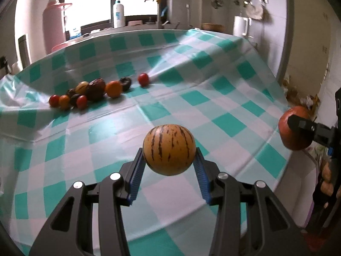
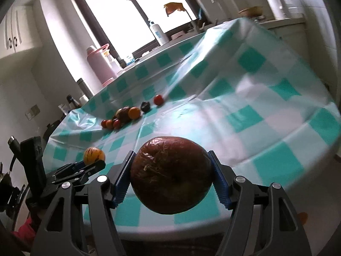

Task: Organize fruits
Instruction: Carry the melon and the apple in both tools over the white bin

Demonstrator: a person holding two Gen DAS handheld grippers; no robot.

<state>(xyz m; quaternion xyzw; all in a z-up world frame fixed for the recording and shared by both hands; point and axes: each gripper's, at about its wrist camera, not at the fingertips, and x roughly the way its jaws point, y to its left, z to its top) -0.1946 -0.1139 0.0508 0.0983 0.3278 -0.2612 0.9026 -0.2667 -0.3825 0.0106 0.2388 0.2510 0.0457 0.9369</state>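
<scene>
Closest to each lens is a piece of fruit clamped in a tool. Between the blue ribbed pads of the left tool (image 1: 169,160) sits a round yellow-orange melon (image 1: 169,149) marked with thin dark broken stripes running top to bottom; it is held off the worktop (image 1: 223,111), above the near part of the cloth. Both pads press its sides, so that tool is closed on it. Off to its right, the right tool (image 2: 170,181) grips a larger fruit, a dark red-brown apple (image 2: 171,175) with wrinkled, dull skin and pale scuffed threads across its face. It too hangs clear of the cloth, near the worktop's front edge, with a pad against each flank.

Each tool shows in the other's view: the melon appears small and striped at the left of the right wrist view, the apple reddish at the right edge of the left wrist view.

Beyond them a teal-and-white checked cloth (image 1: 191,98), creased and rucked at the far side, covers the worktop. Further back on it lies a loose row of small fruit (image 1: 93,91): I count about ten, among them three small red ones, two orange ones, one yellowish one and several dark, shrivelled ones. One red tomato (image 1: 143,79) sits slightly apart at the right end of the row.

Behind the worktop stand one pink flask (image 1: 53,23) and one white bottle (image 1: 118,13) by the window.
</scene>
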